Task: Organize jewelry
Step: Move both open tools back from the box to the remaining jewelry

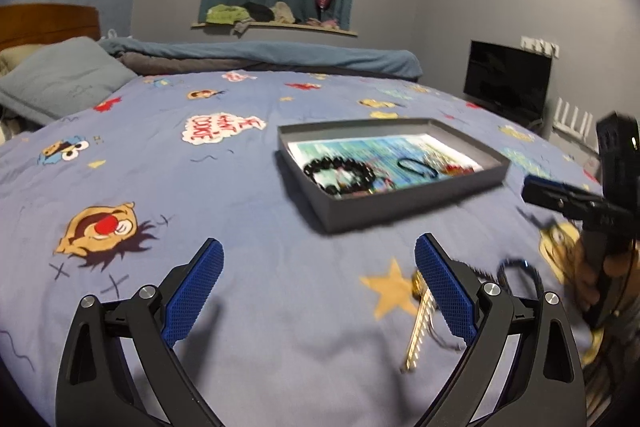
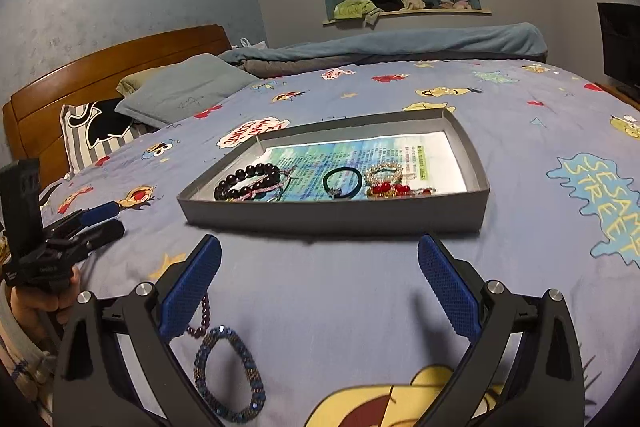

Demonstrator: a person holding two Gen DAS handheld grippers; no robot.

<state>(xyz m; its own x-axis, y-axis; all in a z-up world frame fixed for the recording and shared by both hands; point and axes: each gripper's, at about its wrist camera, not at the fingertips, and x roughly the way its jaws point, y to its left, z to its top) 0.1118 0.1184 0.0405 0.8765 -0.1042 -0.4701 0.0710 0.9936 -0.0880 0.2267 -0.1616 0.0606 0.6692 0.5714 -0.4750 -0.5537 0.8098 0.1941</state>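
Two grippers hang over the bedspread [image 2: 360,291], one in each hand; the left gripper [image 1: 318,279] has its blue pads spread wide with nothing between them, and the right gripper [image 2: 320,279] is spread just as wide and just as empty.

One shallow grey box [image 2: 340,217] sits on the bed ahead of both, lined with a printed paper sheet [image 2: 436,151]; inside, the right wrist view lets me count one black bead bracelet [image 2: 248,179] at the left, one thin pink cord bracelet [image 2: 276,185] touching it, one black hair tie [image 2: 342,181] in the middle, one pearl bracelet [image 2: 384,171] and a cluster of red beads [image 2: 388,189] at the right, the last two overlapping; whether the red cluster is one piece or several I cannot tell.

Outside the box, that same view shows one blue beaded bracelet [image 2: 230,375] lying flat just inside the left finger, and one dark purple bead strand [image 2: 202,315] half hidden behind that finger.

The left wrist view is blurred and shows the box contents only roughly; but it alone shows one flat gold band [image 1: 418,327] lying beside the right finger, and a dark loop [image 1: 520,267] beyond it that I cannot identify.

Each view catches the other gripper at its edge, with part of a hand [image 2: 38,307] gripping the handle.
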